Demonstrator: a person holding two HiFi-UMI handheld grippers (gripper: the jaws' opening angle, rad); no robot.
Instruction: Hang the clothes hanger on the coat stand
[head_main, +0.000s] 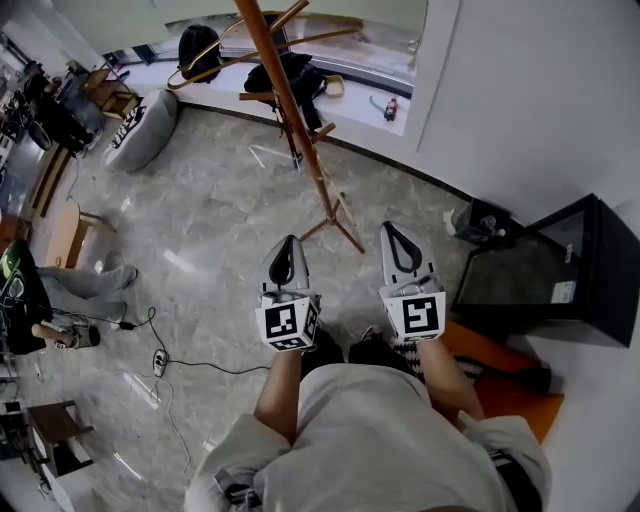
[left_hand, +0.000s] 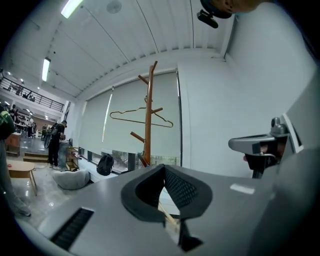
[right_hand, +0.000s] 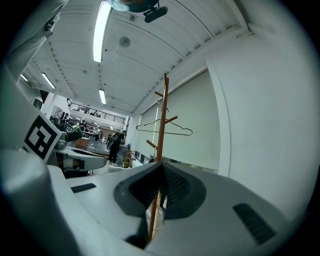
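A wooden coat stand (head_main: 290, 110) rises from the marble floor ahead of me. A thin wire clothes hanger (head_main: 205, 55) hangs from one of its upper pegs. The stand (left_hand: 148, 125) and hanger (left_hand: 127, 119) also show in the left gripper view. In the right gripper view the stand (right_hand: 162, 125) and hanger (right_hand: 177, 133) appear again, well beyond the jaws. My left gripper (head_main: 289, 243) and right gripper (head_main: 395, 228) are held side by side in front of my body, short of the stand's feet. Both are shut with nothing between the jaws.
A black cabinet (head_main: 560, 275) stands against the white wall on the right. A black backpack (head_main: 198, 50) and a grey beanbag (head_main: 145, 128) lie by the window ledge. A cable (head_main: 160, 360) runs across the floor at left, near a seated person's legs (head_main: 90, 280).
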